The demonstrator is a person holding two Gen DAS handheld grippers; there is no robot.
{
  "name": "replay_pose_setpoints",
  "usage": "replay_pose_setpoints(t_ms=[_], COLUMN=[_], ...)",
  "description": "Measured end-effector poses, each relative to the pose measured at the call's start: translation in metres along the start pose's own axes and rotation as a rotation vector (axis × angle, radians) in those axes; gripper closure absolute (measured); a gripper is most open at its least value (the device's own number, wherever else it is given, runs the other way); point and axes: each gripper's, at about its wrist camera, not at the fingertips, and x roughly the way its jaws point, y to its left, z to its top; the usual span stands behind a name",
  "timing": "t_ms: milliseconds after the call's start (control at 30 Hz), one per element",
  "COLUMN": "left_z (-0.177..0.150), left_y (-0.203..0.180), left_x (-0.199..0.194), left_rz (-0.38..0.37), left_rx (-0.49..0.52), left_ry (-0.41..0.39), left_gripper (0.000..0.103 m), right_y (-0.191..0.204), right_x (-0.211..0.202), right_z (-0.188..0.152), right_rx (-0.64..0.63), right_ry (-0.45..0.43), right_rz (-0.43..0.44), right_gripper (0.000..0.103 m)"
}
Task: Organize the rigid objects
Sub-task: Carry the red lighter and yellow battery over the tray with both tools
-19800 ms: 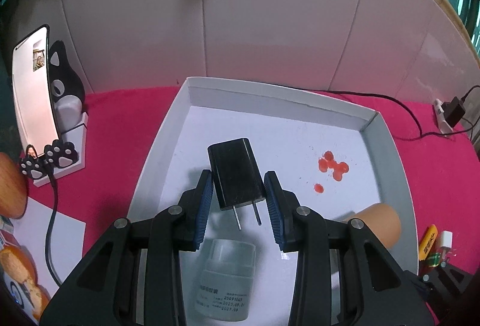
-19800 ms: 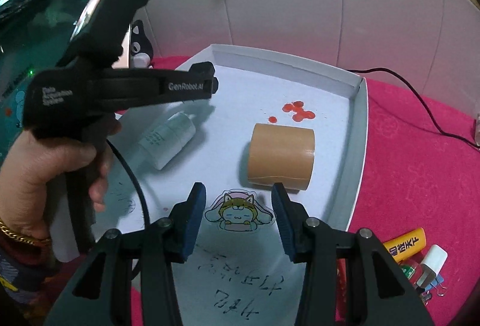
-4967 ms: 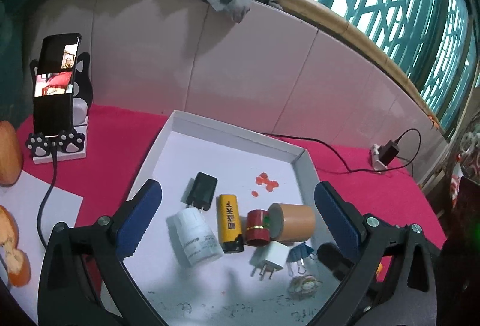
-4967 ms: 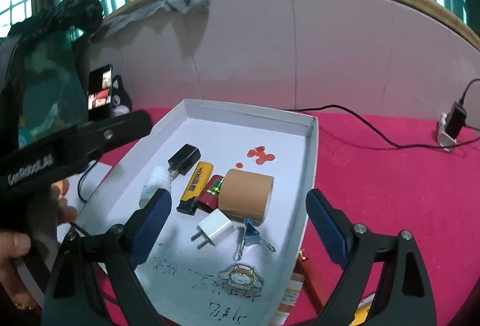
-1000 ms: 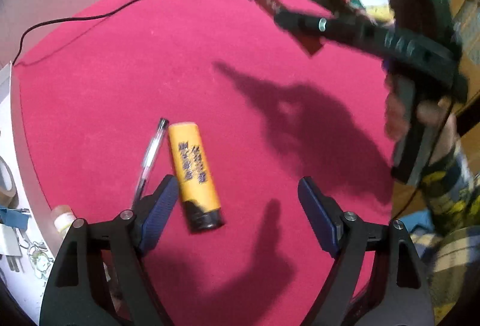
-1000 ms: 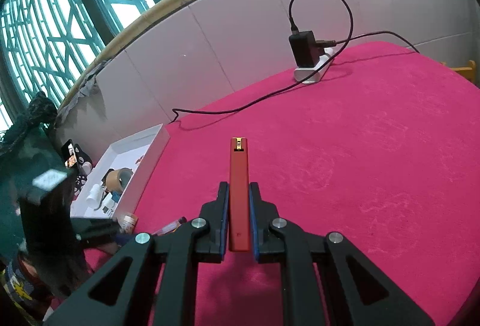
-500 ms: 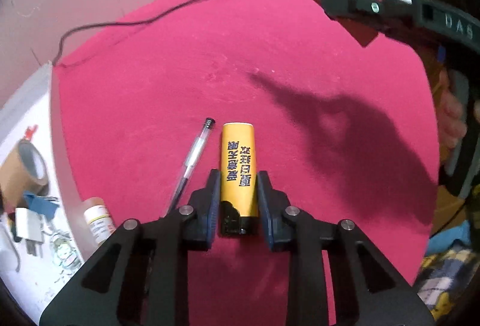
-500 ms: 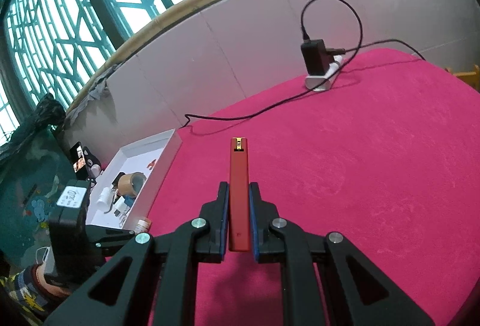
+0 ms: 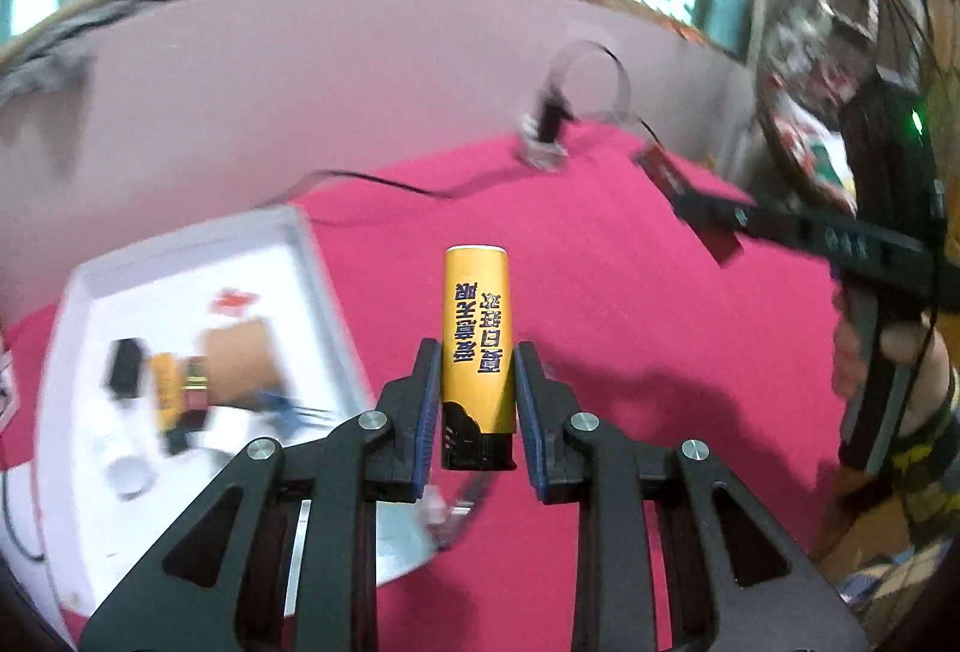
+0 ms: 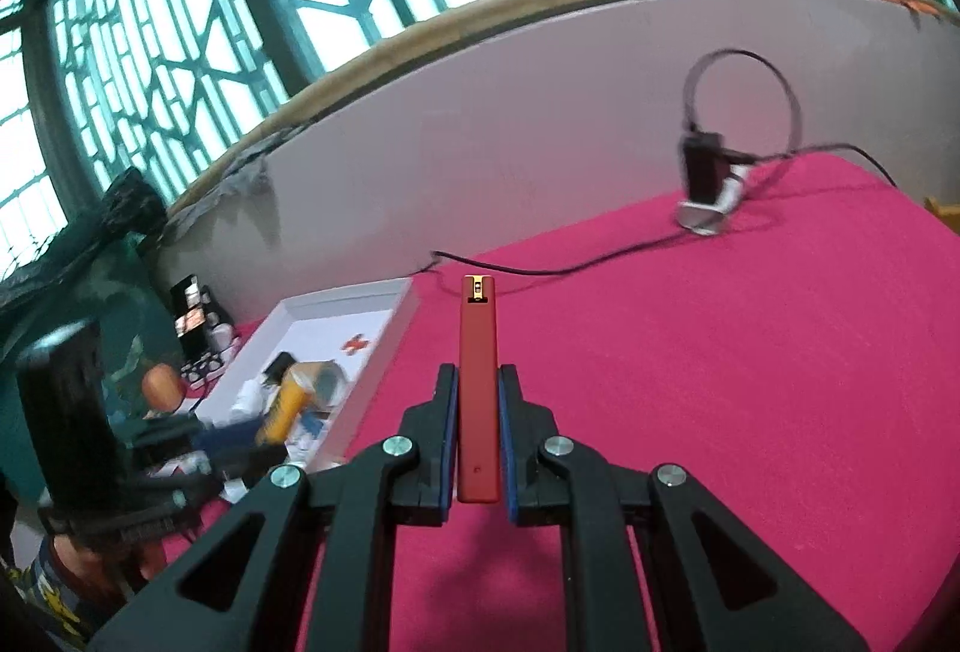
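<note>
My left gripper is shut on a yellow lighter with dark print, held upright above the red cloth. To its left lies the white tray, blurred, holding a brown tape roll, a black charger and another yellow lighter. My right gripper is shut on a slim red stick with a gold tip, over the cloth to the right of the tray. In the left wrist view that gripper shows at the right.
A black plug in a white power strip with a looping cable sits at the back of the red table. A phone on a stand stands beyond the tray. A person's hand holds the right tool. A pale wall closes the back.
My left gripper closed on the yellow lighter, lifted it off the cloth and swung towards the tray. The right gripper, still holding the red stick, rose a little and turned towards the tray.
</note>
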Motion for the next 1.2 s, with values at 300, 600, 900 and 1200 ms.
replay_pose_setpoints(t_ms=[300,600,900,1200], left_z=[-0.009,-0.013,-0.03,-0.021], left_y=[0.086,0.157,0.2,0.212], left_x=[-0.033,-0.032,-0.007,0.008], left_rz=[0.172,0.248,0.294,0.289], left_rx=[-0.181,-0.304,-0.439,-0.447], left_ry=[-0.076,-0.062,0.02,0.035], left_gripper=[0.08,0.08,0.08,0.08], right_y=[0.076,0.142,0.171,0.182], right_x=[0.039,0.103,0.162,0.184], right_z=[0.017,-0.006,-0.044,-0.051], right_rx=[-0.175,-0.269,-0.282,-0.317], right_ry=[0.05,0.239,0.396,0.404], right_rz=[0.122,0.232,0.22,0.165], right_gripper=[0.093,0.093,0.093,0.093])
